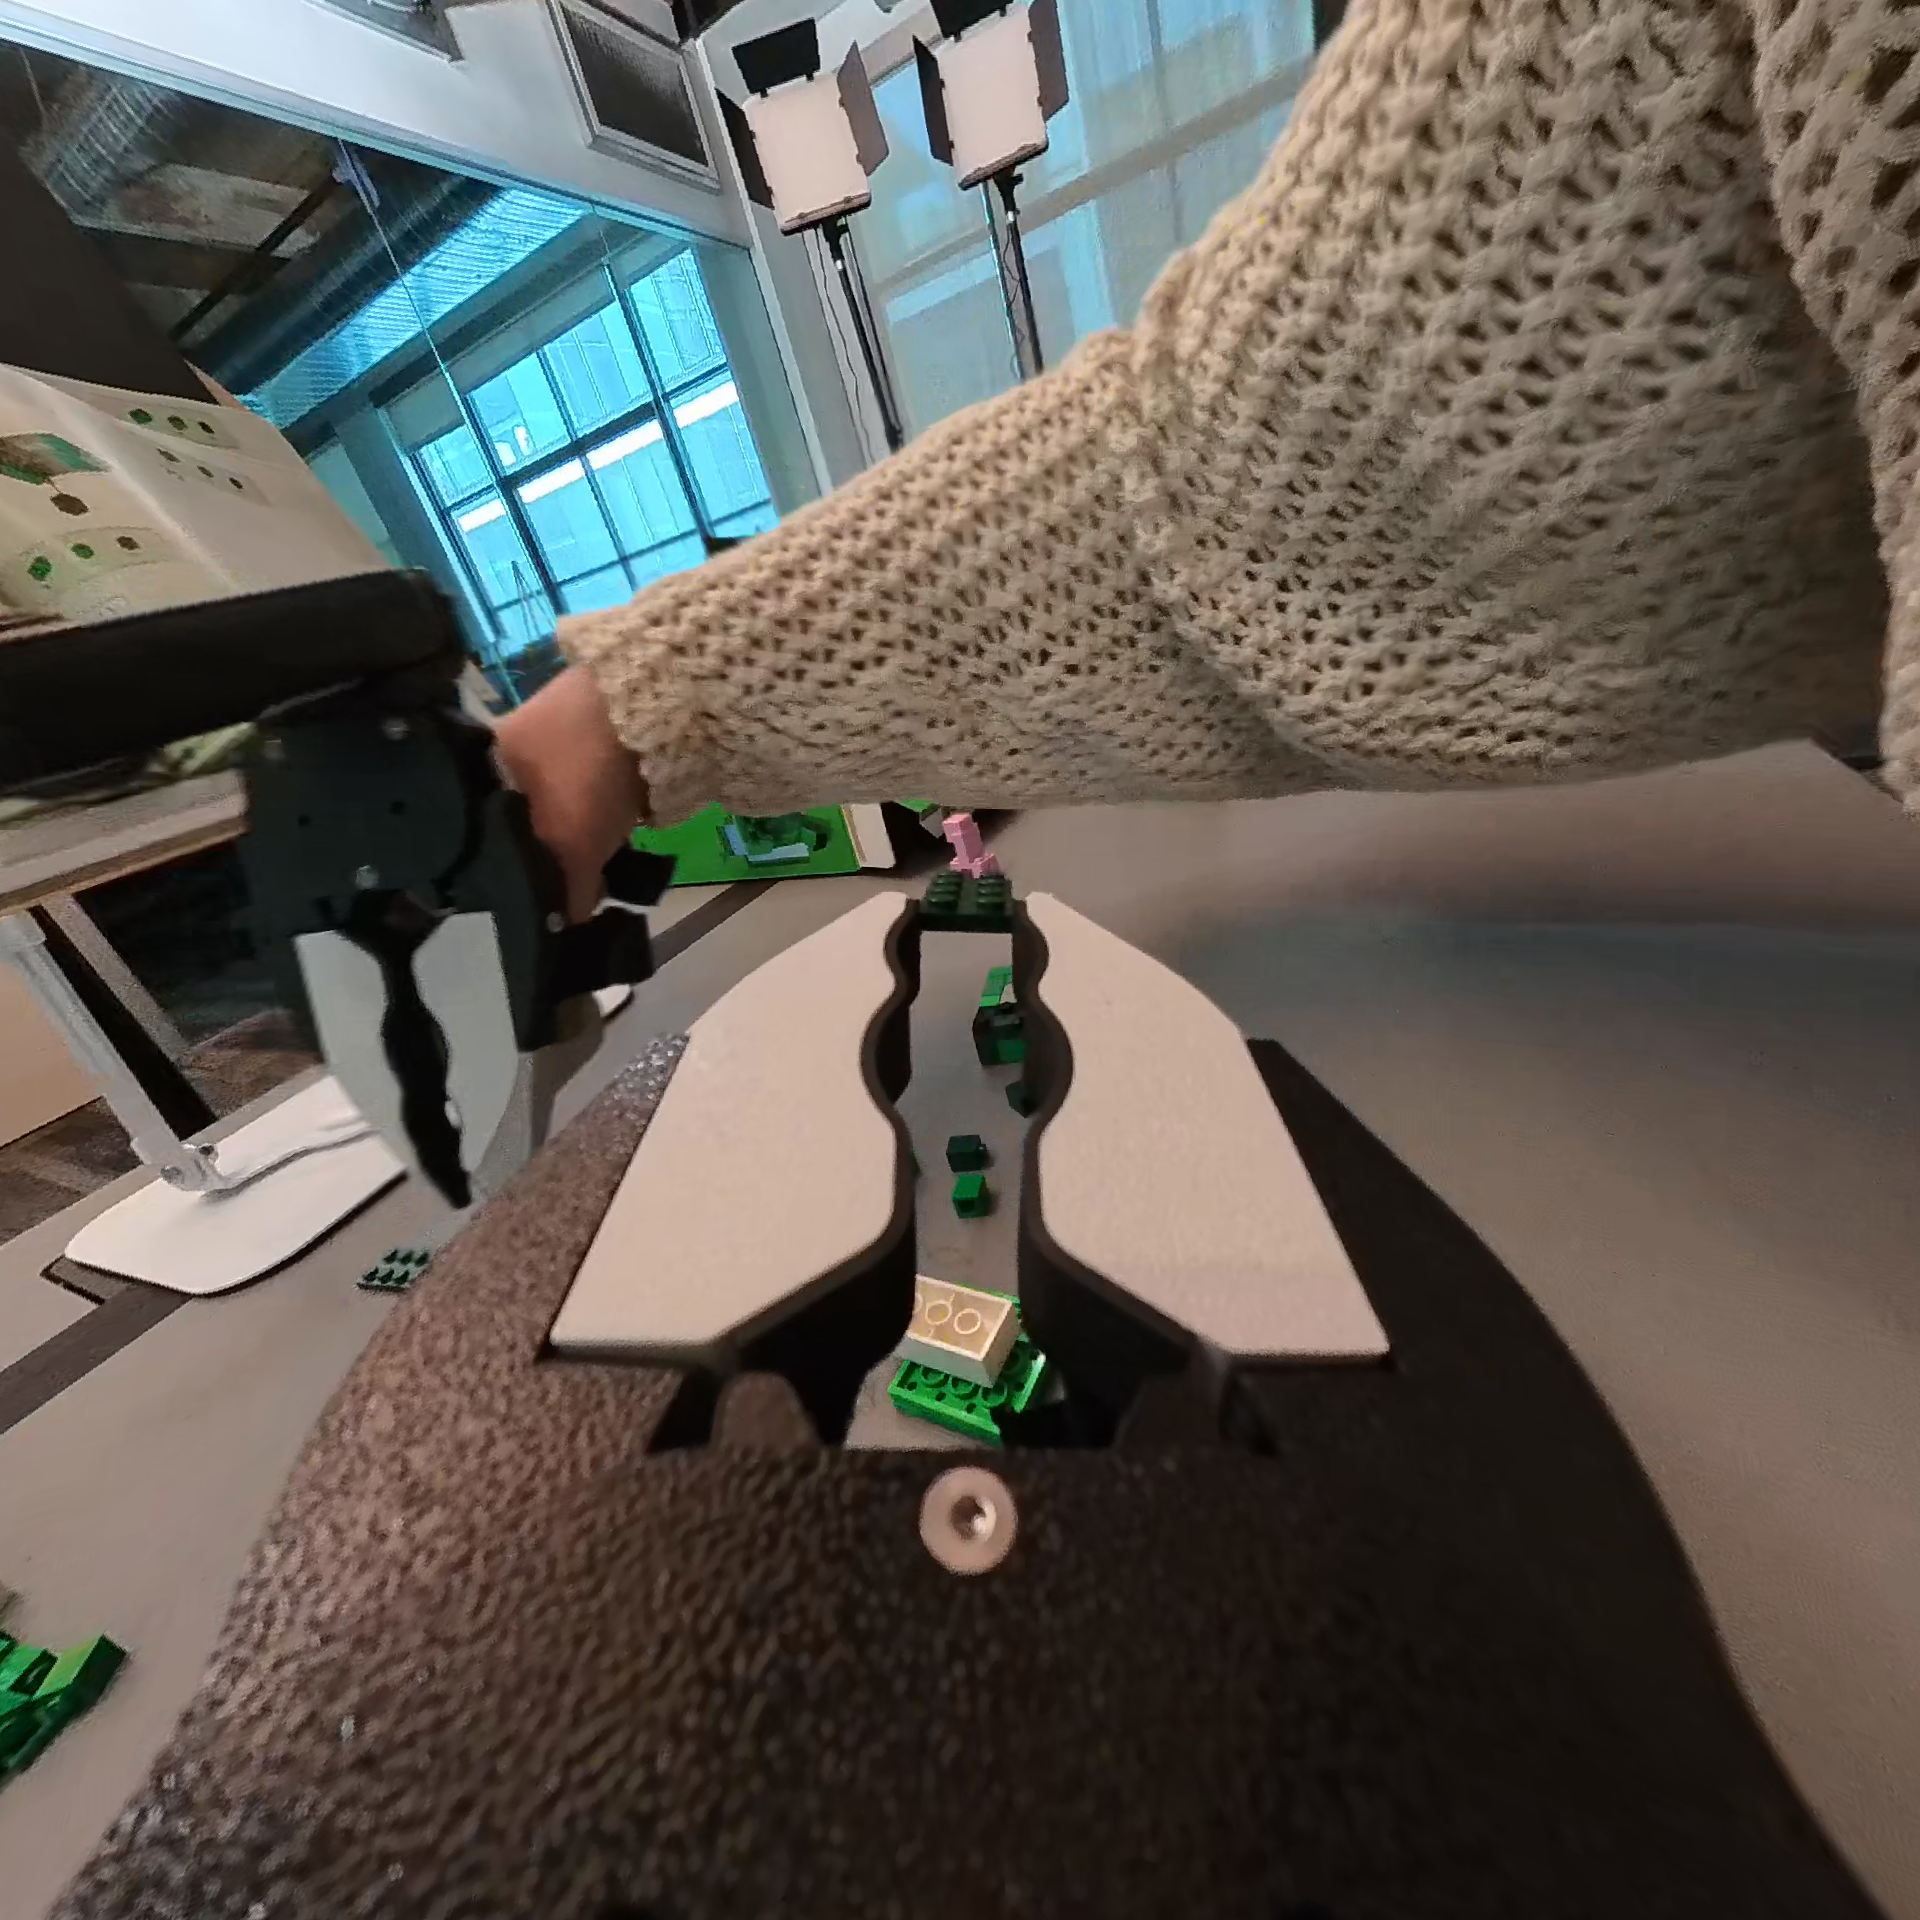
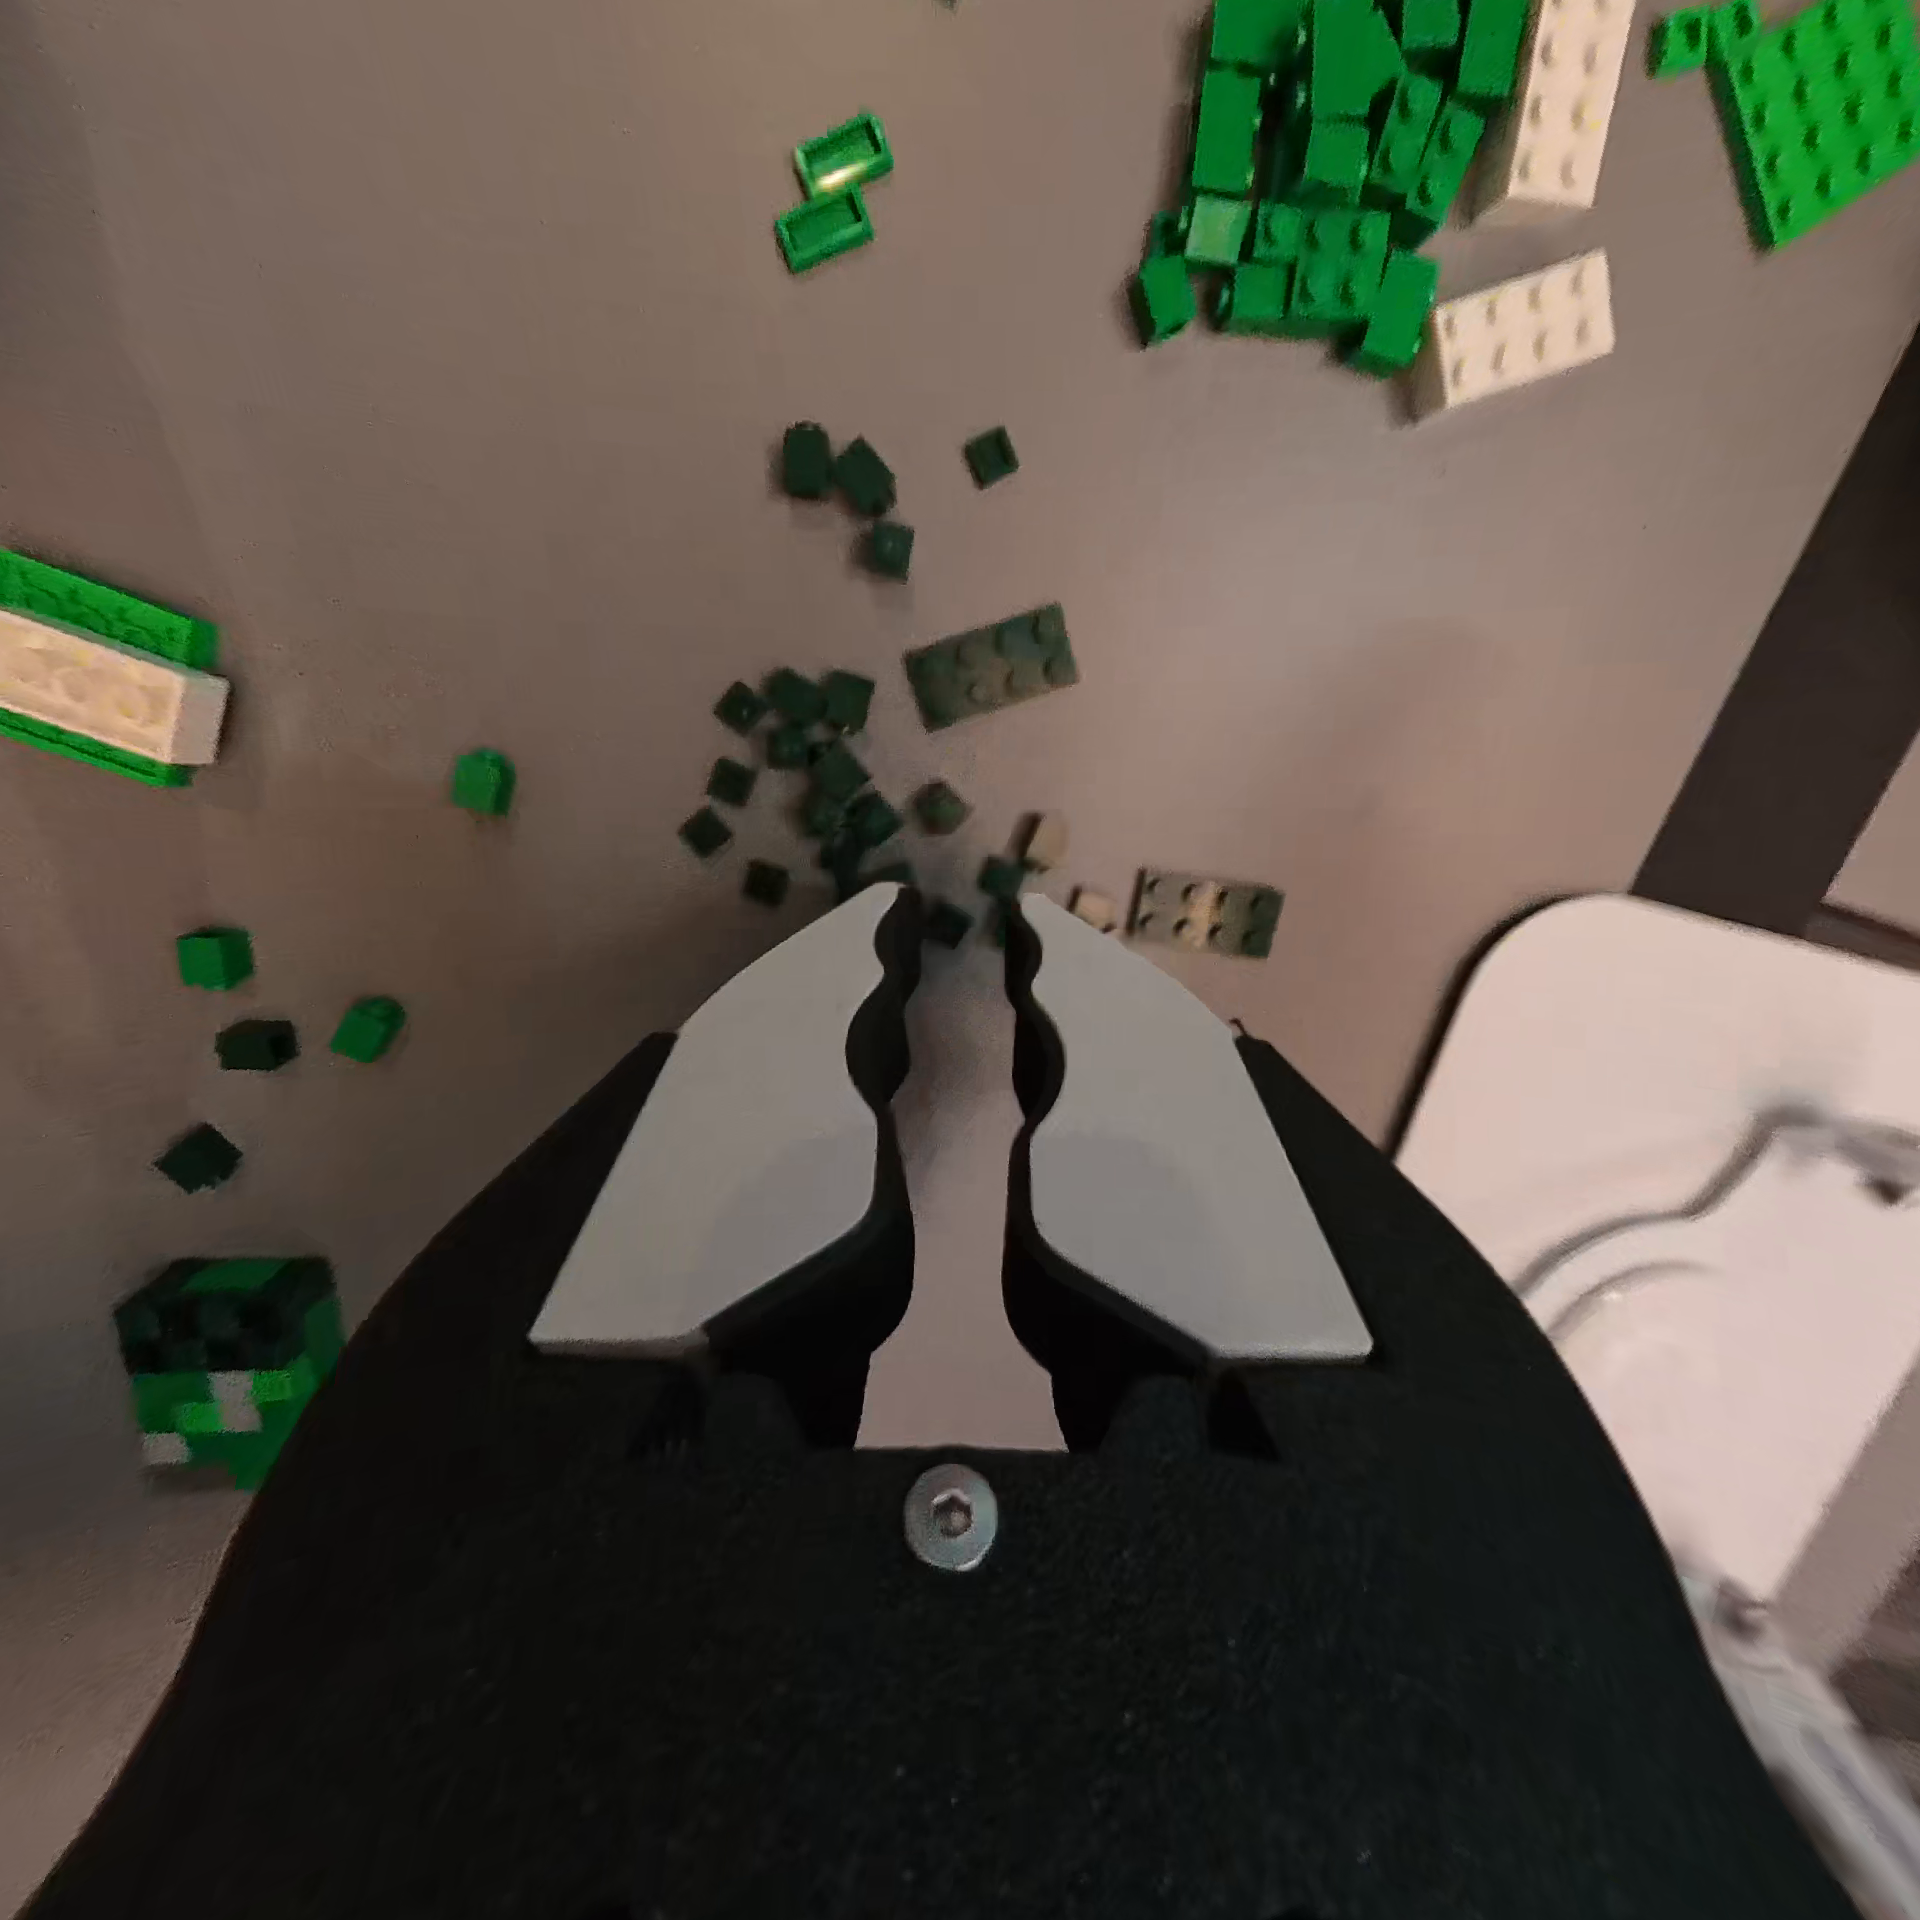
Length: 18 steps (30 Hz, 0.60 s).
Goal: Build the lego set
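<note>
Two claws: left claw (image 1: 966, 914) grips dark-green plate (image 1: 966, 896), right claw (image 2: 958, 906) empty.

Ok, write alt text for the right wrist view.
The right gripper, jaws slightly apart and holding nothing, hovers over a grey table above a scatter of small dark green bricks. A pile of bright green bricks and white bricks lies farther off.

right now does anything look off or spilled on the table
Nothing damaged. The small dark green pieces lie scattered loose, several tipped on their sides, just ahead of the right gripper, whose jaws are open and empty. The bright green bricks sit in a jumbled heap.
</note>
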Motion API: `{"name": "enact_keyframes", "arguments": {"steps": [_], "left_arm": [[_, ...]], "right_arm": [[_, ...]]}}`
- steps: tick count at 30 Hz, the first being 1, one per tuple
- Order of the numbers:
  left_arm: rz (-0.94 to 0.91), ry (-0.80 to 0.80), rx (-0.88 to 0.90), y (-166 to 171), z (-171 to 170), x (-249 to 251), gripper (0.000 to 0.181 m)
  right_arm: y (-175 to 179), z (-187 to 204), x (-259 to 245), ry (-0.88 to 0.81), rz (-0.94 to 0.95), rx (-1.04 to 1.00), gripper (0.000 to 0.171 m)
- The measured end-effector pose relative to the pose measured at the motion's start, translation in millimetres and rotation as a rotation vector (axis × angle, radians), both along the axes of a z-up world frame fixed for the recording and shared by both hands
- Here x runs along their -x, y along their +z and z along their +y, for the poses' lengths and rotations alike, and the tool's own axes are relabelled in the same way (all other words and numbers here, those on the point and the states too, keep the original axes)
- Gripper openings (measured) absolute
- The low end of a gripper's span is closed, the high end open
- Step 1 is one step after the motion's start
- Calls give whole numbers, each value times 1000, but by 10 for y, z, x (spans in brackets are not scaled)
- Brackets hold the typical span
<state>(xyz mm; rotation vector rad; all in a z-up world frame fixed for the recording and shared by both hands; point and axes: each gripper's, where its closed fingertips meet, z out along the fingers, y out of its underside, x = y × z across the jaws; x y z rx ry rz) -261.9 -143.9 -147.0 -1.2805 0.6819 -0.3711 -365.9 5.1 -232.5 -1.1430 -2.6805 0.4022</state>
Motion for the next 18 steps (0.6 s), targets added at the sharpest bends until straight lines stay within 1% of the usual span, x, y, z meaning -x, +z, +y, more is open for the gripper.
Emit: {"name": "enact_keyframes", "arguments": {"steps": [2, 4, 6, 9, 14, 18], "left_arm": [[0, 0, 0, 0, 0, 0, 16], [-2, 0, 1, 0, 1, 1, 16], [-4, -2, 4, -3, 2, -1, 16], [-3, -5, 7, -8, 0, -7, 16], [-5, -5, 9, -10, -1, -4, 16], [-6, -5, 10, -10, -2, -2, 16]], "right_arm": [[-42, 5, -151, -38, 17, 24, 15], [-115, 58, -281, -59, 39, 1, 15], [-160, 47, -341, -88, 79, 33, 15], [-197, -5, -348, -129, 134, 105, 16], [-281, -32, -328, -135, 165, 133, 17], [-277, -35, -279, -136, 185, 147, 16]]}}
